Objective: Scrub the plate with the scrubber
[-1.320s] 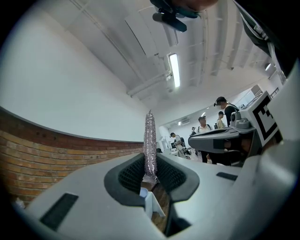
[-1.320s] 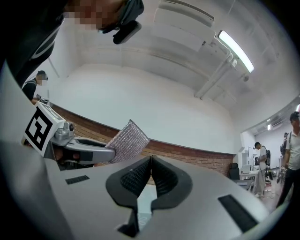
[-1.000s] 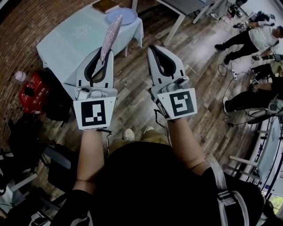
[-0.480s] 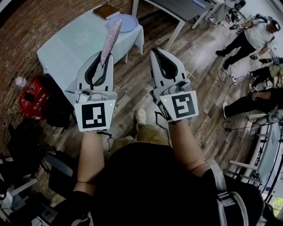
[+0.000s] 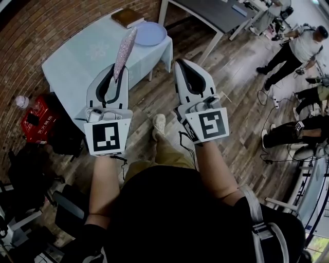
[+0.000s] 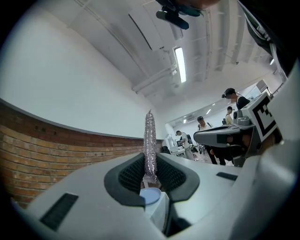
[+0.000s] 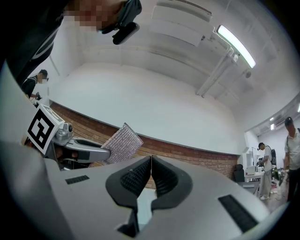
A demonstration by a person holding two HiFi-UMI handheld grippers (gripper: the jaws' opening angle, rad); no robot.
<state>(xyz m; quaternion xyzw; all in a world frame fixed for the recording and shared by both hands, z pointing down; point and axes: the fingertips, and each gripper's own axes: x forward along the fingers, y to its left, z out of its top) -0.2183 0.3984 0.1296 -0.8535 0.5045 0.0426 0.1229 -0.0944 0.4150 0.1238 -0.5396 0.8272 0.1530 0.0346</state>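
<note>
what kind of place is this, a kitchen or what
Likely a lab or workroom, not a kitchen: several people standing about on open wood floor, a bare dark desk, a strip light overhead.

Right gripper [image 7: 151, 160] pointing up at a brick wall [image 7: 197, 152], jaws pressed together.
Nothing is sitting between its black pads. At left, the left gripper [image 7: 104, 152] is holding a silvery scrubber [image 7: 123, 143], seemingly by one corner. A ceiling light [image 7: 236, 45] is glowing overhead.
</note>
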